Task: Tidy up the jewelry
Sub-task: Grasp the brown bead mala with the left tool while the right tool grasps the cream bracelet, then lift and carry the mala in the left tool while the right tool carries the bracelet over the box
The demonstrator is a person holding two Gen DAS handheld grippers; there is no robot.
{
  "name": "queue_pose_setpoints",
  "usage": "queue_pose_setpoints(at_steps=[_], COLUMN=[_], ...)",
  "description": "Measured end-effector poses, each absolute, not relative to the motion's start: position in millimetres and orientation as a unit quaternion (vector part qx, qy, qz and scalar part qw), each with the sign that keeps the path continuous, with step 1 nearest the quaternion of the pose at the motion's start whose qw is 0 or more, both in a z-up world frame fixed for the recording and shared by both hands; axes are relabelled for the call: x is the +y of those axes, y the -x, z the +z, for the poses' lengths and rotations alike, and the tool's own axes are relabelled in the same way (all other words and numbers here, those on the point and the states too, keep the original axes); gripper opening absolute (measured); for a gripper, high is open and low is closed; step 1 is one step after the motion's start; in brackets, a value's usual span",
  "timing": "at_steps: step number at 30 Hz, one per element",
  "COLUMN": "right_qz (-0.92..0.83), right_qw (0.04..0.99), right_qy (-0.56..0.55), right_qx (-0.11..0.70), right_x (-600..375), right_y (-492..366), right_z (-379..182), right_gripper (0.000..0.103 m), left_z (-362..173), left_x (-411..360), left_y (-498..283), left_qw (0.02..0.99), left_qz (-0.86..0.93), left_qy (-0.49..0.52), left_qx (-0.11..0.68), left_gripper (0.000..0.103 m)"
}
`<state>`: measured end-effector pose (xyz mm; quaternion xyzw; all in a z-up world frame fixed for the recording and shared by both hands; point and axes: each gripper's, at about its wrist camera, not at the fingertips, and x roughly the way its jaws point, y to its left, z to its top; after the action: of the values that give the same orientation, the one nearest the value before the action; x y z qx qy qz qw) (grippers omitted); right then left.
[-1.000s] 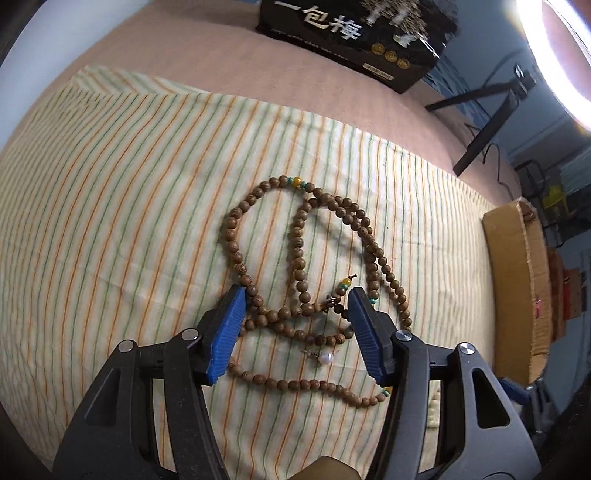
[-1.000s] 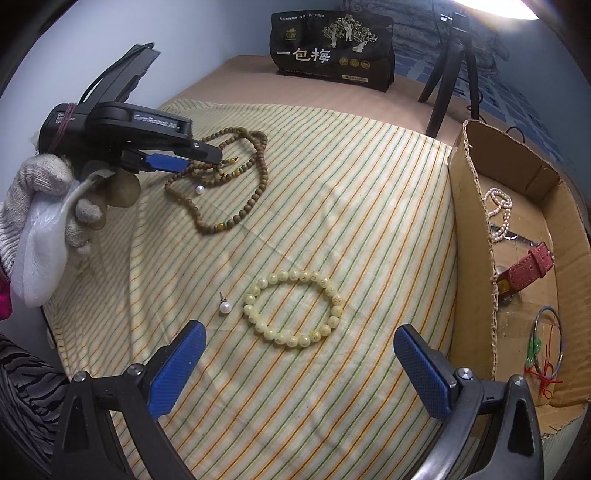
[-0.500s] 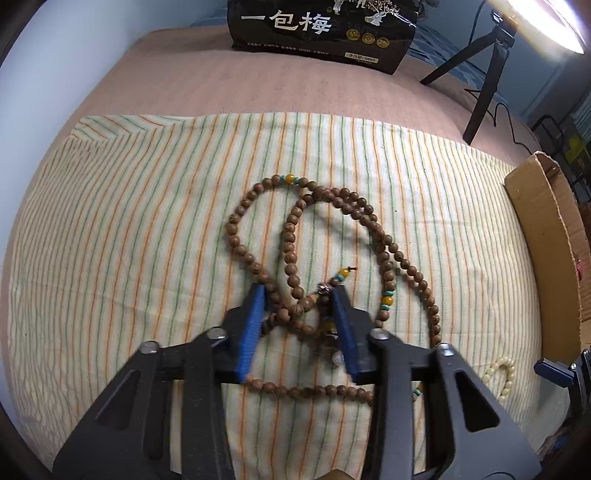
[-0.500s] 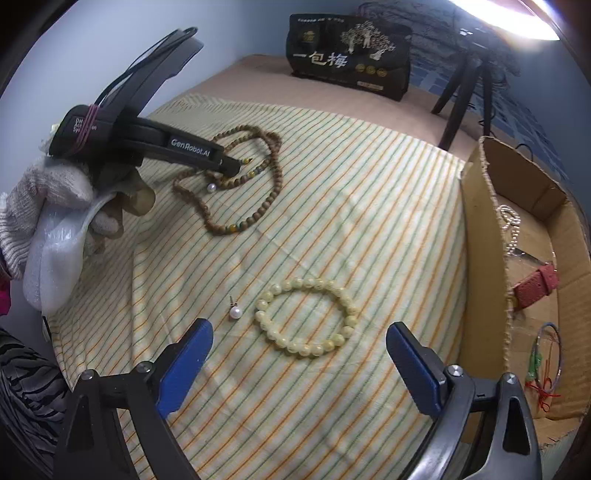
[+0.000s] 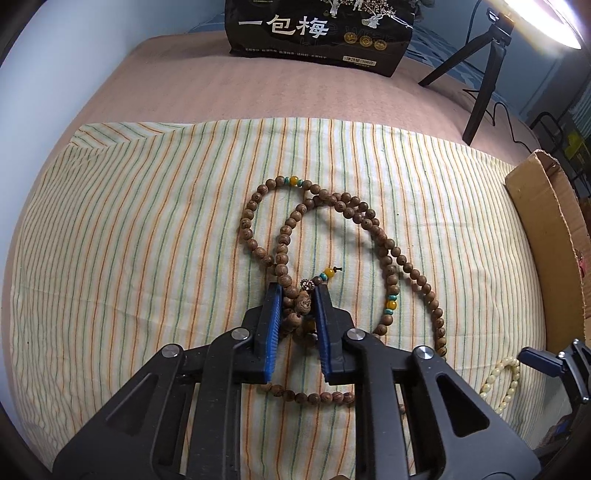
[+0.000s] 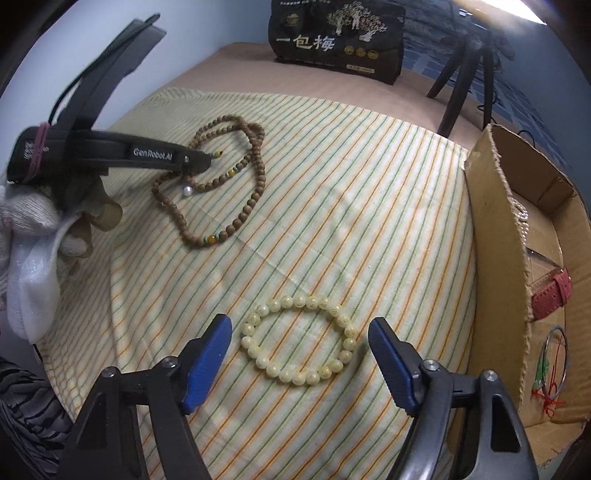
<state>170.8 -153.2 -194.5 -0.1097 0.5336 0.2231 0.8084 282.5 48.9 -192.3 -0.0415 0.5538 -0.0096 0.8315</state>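
A long brown wooden bead necklace [image 5: 373, 229] lies in loops on the striped cloth [image 5: 147, 229]; it also shows in the right wrist view [image 6: 255, 158]. My left gripper [image 5: 298, 295] is shut on a bunch of its beads near the amber bead tassel; it shows from the side in the right wrist view [image 6: 207, 160]. A white pearl [image 6: 188, 191] hangs just under it. My right gripper [image 6: 299, 328] is open, low over a cream bead bracelet [image 6: 299, 339] that lies between its fingers on the cloth.
A cardboard box [image 6: 495, 236] stands at the right with a pearl strand [image 6: 521, 214], a red watch strap [image 6: 550, 295] and a thin bangle [image 6: 554, 365] inside. A black snack bag [image 5: 317, 29] and a tripod [image 5: 484, 70] stand at the back.
My left gripper closed from wide open onto the bunched wooden beads. My right gripper moved forward and down so the cream bracelet sits between its fingers; the loose pearl left its view.
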Motion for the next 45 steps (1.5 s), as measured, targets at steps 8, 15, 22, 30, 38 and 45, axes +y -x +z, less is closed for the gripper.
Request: queue_pose_setpoints(at_steps=[8, 15, 22, 30, 38, 45], right_qz=[0.220, 0.231, 0.234, 0.241, 0.242, 0.247], right_qw=[0.806, 0.808, 0.816, 0.832, 0.842, 0.856], right_qy=[0.110, 0.105, 0.095, 0.085, 0.075, 0.060], right_qx=[0.539, 0.532, 0.520, 0.492, 0.477, 0.451], right_x=[-152.3, -154.2, -155.6, -161.9, -170.1, -180.5], right_y=[-177.2, -177.2, -172.3, -165.5, -156.6, -153.5], right_z=[-201.1, -197.3, -187.2, -161.8, -146.5, -121.5], right_gripper=[0.056, 0.013, 0.011, 0.005, 0.005, 0.005], left_z=[-192.7, -190.2, -178.9, -140.2, -102.1, -68.8], left_x=[50.4, 51.7, 54.9, 66.5, 69.3, 74.2], left_y=[-282.4, -282.7, -281.5, -276.1, -268.7, -260.0], left_qw=[0.832, 0.832, 0.833, 0.848, 0.868, 0.880], left_qz=[-0.013, -0.019, -0.031, -0.048, -0.064, -0.077], left_qy=[0.048, 0.057, 0.084, 0.136, 0.153, 0.175], left_qx=[0.553, 0.552, 0.546, 0.510, 0.469, 0.436], left_gripper=[0.013, 0.009, 0.009, 0.009, 0.009, 0.009])
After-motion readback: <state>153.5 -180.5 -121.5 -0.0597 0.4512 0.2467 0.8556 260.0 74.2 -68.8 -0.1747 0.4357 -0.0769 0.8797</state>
